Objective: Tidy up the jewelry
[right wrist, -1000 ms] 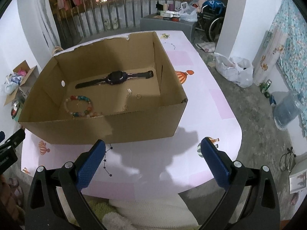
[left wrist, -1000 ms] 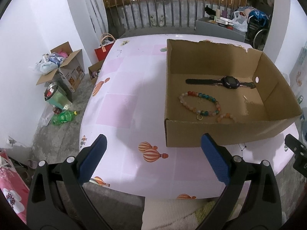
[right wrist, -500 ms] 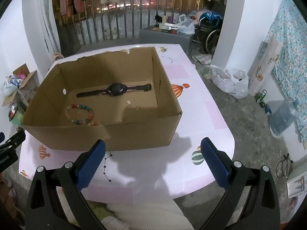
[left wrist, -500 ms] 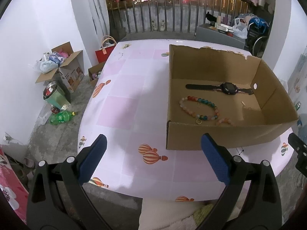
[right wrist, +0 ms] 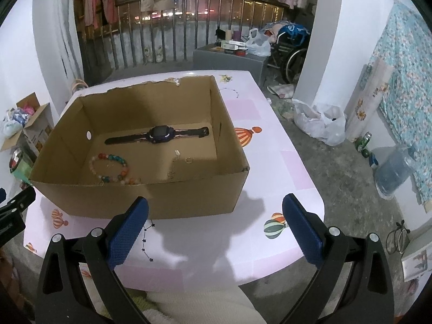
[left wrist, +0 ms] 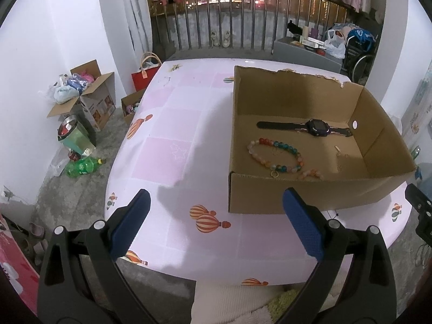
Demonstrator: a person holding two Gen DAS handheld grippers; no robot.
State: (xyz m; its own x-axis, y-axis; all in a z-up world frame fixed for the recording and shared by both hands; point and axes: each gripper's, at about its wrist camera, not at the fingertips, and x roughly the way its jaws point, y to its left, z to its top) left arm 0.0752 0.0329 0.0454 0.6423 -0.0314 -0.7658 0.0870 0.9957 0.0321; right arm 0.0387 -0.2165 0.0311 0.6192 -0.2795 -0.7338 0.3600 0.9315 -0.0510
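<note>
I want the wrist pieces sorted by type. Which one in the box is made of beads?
The colourful bracelet near the box's front wall: a loop of round beads. The watch behind it is a flat black strap with a screen.

I see open brown cardboard box (left wrist: 310,197) holding black wristwatch (left wrist: 316,128) flat at far side, multicoloured bead bracelet (left wrist: 275,155) nearer, small gold ring (right wrist: 188,159) right.

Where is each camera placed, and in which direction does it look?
Left wrist: sits on the left gripper, looks forward over the table at the box on its right; its open jaws show.
Right wrist: sits on the right gripper, looks at the box ahead-left; its open jaws show.
Shared: box, watch, bead bracelet.
</note>
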